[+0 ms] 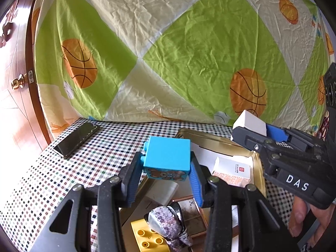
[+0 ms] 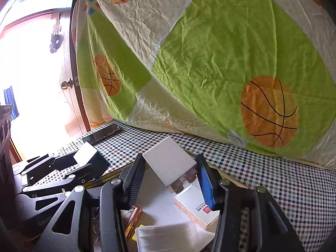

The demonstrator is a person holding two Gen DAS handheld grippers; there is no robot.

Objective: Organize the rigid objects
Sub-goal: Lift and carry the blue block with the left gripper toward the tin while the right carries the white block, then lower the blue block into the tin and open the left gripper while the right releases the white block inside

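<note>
On the far left, at about nine o'clock in the left wrist view, a flat black phone (image 1: 76, 139) lies on the checked tablecloth (image 1: 42, 178). The phone is shiny and smooth. The cloth has tiny dark and pale squares all over it.

In the middle, the left claw (image 1: 168, 176) squeezes a blue toy block (image 1: 168, 157) between its ribbed blue pads (image 1: 196, 185). The block is hard plastic, shaped like a box, with round bumps on its left side and a brown bear picture on the front. The claw is closed in tight on it. The block hangs in the air over the gold tin (image 1: 222, 141).

At six o'clock, under the claw, sit a yellow block (image 1: 145, 237) with round studs and a lumpy thing covered in shiny silver sequins (image 1: 168, 224). Both are inside the tin. A clear plastic case (image 2: 168, 238) with fine lines on it lies there too.

A bit to the right, at about four o'clock, a small white card box (image 1: 233, 173) with an orange pattern rests in the tin.

At two o'clock, the right claw (image 2: 170, 178) grips a white box (image 2: 170, 163). This box is smooth and flat-sided, and it sits tilted between the pads. The claw stands partly open, just as wide as the box. The box is held up above the tin, over the patterned card box.

Behind everything hangs a crinkly bed sheet (image 1: 189, 42) with green and cream diamonds and orange basketballs.

At the far right, at four o'clock, fingers (image 1: 300, 216) wrap the right claw's handle.
</note>
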